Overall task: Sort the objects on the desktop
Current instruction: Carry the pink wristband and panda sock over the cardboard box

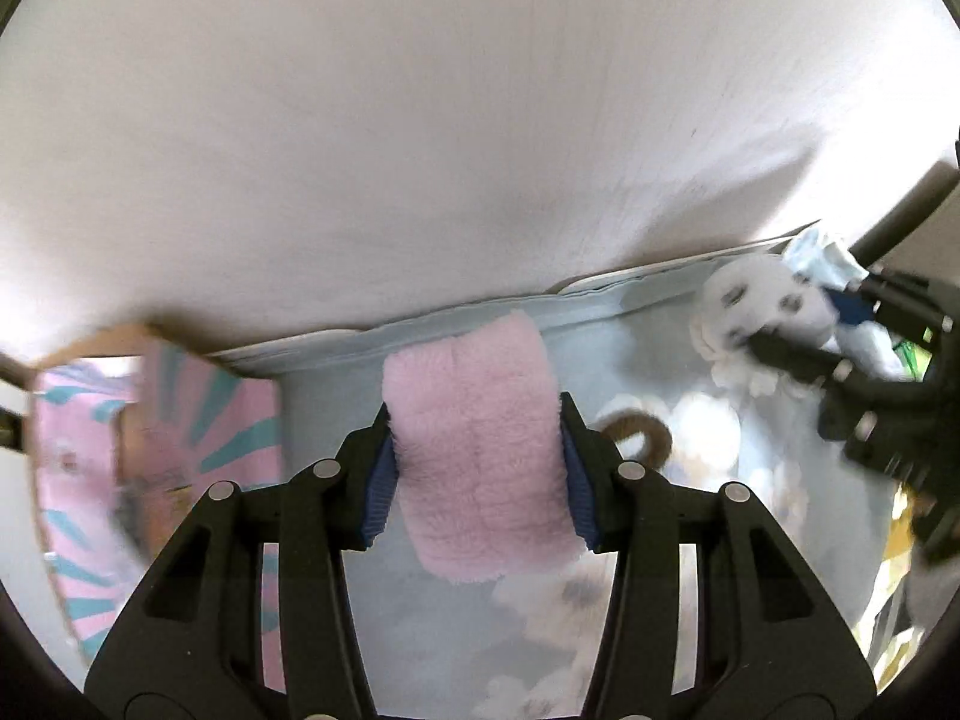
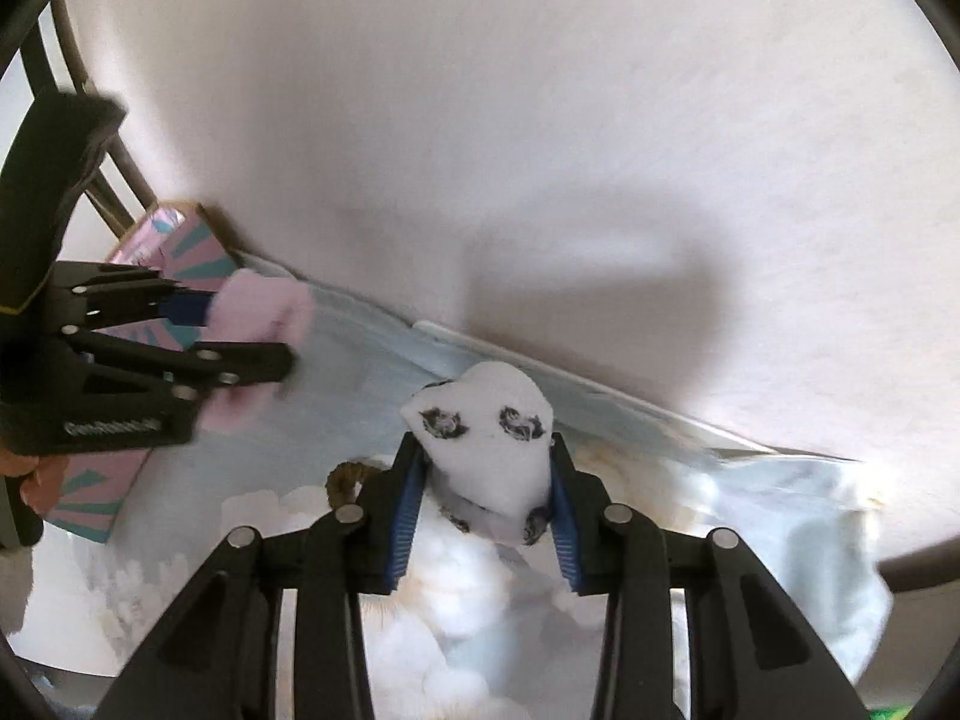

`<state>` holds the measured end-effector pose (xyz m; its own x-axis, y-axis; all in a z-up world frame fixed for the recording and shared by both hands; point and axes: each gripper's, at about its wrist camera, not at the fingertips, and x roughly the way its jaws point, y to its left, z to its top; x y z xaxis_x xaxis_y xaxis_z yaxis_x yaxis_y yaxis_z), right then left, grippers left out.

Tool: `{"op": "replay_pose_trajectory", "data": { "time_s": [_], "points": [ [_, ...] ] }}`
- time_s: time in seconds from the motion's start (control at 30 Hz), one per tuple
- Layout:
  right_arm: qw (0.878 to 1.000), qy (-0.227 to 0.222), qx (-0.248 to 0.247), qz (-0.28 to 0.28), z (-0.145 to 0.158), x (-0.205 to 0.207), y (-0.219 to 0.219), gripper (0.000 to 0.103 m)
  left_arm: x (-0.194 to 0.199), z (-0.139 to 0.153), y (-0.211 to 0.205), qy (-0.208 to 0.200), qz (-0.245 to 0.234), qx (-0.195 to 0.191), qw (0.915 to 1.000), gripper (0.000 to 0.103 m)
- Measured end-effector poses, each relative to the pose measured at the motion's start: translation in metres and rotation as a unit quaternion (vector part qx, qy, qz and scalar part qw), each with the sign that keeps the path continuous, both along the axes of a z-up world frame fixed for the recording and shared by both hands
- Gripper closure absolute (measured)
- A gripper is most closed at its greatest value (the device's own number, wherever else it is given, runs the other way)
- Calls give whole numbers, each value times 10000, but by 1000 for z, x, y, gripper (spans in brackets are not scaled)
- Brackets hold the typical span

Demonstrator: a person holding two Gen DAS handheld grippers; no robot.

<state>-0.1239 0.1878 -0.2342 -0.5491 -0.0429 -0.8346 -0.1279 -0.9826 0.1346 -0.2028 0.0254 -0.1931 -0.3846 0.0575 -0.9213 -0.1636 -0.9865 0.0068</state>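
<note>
My left gripper (image 1: 477, 456) is shut on a fluffy pink cloth (image 1: 480, 438) and holds it above a pale blue mat with cloud print (image 1: 630, 324). The pink cloth also shows in the right wrist view (image 2: 258, 306), at the left. My right gripper (image 2: 486, 492) is shut on a white sock with dark printed marks (image 2: 486, 444). In the left wrist view that white sock (image 1: 756, 306) is at the right, held by the right gripper (image 1: 798, 324).
A pink and teal striped box (image 1: 180, 420) stands at the left by the white wall (image 1: 420, 120). A brown cord loop (image 1: 642, 432) lies on the mat. A crumpled pale blue bag (image 2: 828, 516) is at the right. Chair legs (image 2: 90, 138) stand behind.
</note>
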Motion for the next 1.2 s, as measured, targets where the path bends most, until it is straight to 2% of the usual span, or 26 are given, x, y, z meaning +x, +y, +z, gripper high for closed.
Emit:
{"op": "replay_pose_trajectory", "data": {
  "time_s": [0.1,0.27,0.37,0.53,0.6,0.77,0.97,1.2],
  "points": [
    [10000,-24,-44,7,29,13,8,68,17,29,-13,83,9,-120,9999,59],
    [9997,-153,77,157,75,20,21,67,49,71,-61,229,117,-264,9993,59],
    [9992,-180,164,323,99,24,17,68,65,93,-87,288,255,-313,9988,59],
    [9977,-142,165,639,129,7,-9,68,88,116,-124,372,520,-250,9976,59],
    [9961,-116,228,842,137,-13,-22,67,100,117,-138,395,637,-206,9970,59],
    [9901,-58,209,1387,157,-30,-57,68,129,117,-180,371,1018,-144,9940,59],
    [9765,-32,38,2154,151,-82,-134,68,161,106,-223,243,1465,-94,9889,59],
    [9556,-166,-83,2942,128,-126,-229,68,187,71,-246,0,1769,99,9842,59]
  ]
}}
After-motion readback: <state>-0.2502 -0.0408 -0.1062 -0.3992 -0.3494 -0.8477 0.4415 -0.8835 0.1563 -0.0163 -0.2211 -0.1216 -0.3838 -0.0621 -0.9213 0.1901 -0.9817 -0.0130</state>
